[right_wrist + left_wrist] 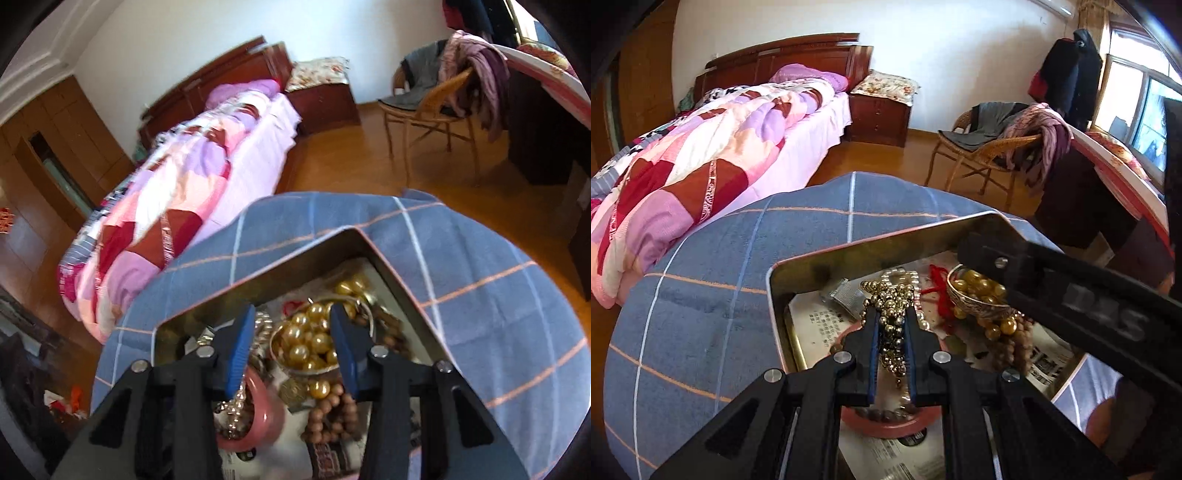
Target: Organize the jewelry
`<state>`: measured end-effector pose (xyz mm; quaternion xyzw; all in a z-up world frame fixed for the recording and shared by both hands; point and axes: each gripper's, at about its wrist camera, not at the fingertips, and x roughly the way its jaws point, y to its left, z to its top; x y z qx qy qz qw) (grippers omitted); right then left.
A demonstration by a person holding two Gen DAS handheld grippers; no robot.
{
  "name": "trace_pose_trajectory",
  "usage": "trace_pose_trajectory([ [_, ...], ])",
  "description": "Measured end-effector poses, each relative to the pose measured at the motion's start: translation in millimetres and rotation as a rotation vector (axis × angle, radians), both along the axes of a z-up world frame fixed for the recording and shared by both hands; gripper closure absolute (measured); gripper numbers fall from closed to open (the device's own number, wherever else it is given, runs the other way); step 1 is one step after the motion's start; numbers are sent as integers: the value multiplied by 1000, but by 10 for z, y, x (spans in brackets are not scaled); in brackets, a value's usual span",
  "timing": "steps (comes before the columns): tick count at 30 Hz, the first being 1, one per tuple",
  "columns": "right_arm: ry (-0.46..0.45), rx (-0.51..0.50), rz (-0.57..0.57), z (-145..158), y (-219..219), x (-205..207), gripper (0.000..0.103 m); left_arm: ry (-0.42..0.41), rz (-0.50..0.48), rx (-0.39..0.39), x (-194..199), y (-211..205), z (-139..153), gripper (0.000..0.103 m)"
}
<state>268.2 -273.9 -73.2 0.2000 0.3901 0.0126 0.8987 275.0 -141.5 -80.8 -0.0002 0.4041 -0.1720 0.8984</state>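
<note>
Up close, left gripper (891, 325): jaws pinched almost shut on a strand of small gold beads (891, 314), which bunches above the tips and hangs down between the blue pads.
Right gripper (291, 328): jaws partly apart, straddling a silver bowl-shaped piece (295, 365) heaped with large gold pearls (310, 332); whether the pads touch it I cannot tell. In the left view, its black finger reaches in from the right over the same bowl.
Jewelry: all of it lies in an open metal tin (849, 254), the gold beads near the middle, the pearl bowl toward the far right corner.
Also in the tin: a white pearl strand (905, 277), a red cord (940, 291), brown wooden prayer beads (332, 417), a pink bangle (269, 406) and a small silvery mesh piece (842, 297), on printed paper lining the bottom.
Beneath: a blue checked cloth (701, 295) covers the surface that the tin sits on.
Beyond: a bed with a pink patchwork quilt (701, 155), a wooden nightstand (879, 114) and a wicker chair (979, 155) draped with clothes, on a wooden floor.
</note>
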Motion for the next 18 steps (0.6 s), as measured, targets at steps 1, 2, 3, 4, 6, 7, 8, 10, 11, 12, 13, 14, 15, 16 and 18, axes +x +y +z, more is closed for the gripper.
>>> trace_pose_trajectory([
  [1,-22,27,14,5,-24,-35,37,2,-7,-6,-2,5,5,90],
  [2,-46,43,3,29,-60,-101,26,6,-10,-4,-2,9,11,89],
  [3,-71,48,-17,58,-90,-164,23,10,-8,-1,-1,14,21,85],
  [4,-128,57,-53,119,-146,-305,22,13,-1,-4,-13,29,40,75],
  [6,-175,54,-102,199,-193,-460,21,2,10,-24,-58,69,97,54],
  [7,-196,34,-146,250,-219,-588,19,-24,19,-32,-128,105,164,37],
  [8,-207,20,-169,284,-226,-662,17,-51,27,-33,-181,128,215,30],
  [10,-241,-8,-204,364,-234,-873,15,-113,33,-35,-332,182,349,22],
  [11,-250,-17,-216,401,-232,-947,15,-128,29,-35,-373,200,393,22],
  [12,-263,-27,-228,441,-215,-1064,15,-138,27,-30,-413,217,437,21],
  [13,-272,-33,-233,472,-203,-1114,15,-155,28,-18,-499,240,498,21],
  [14,-283,-44,-243,513,-185,-1205,15,-169,31,-9,-554,260,536,21],
  [15,-292,-52,-251,545,-161,-1270,14,-184,31,-1,-615,278,574,21],
  [16,-303,-59,-251,587,-133,-1338,12,-202,30,8,-697,301,623,21],
  [18,-315,-77,-247,661,-77,-1435,11,-229,33,20,-823,349,704,21],
])
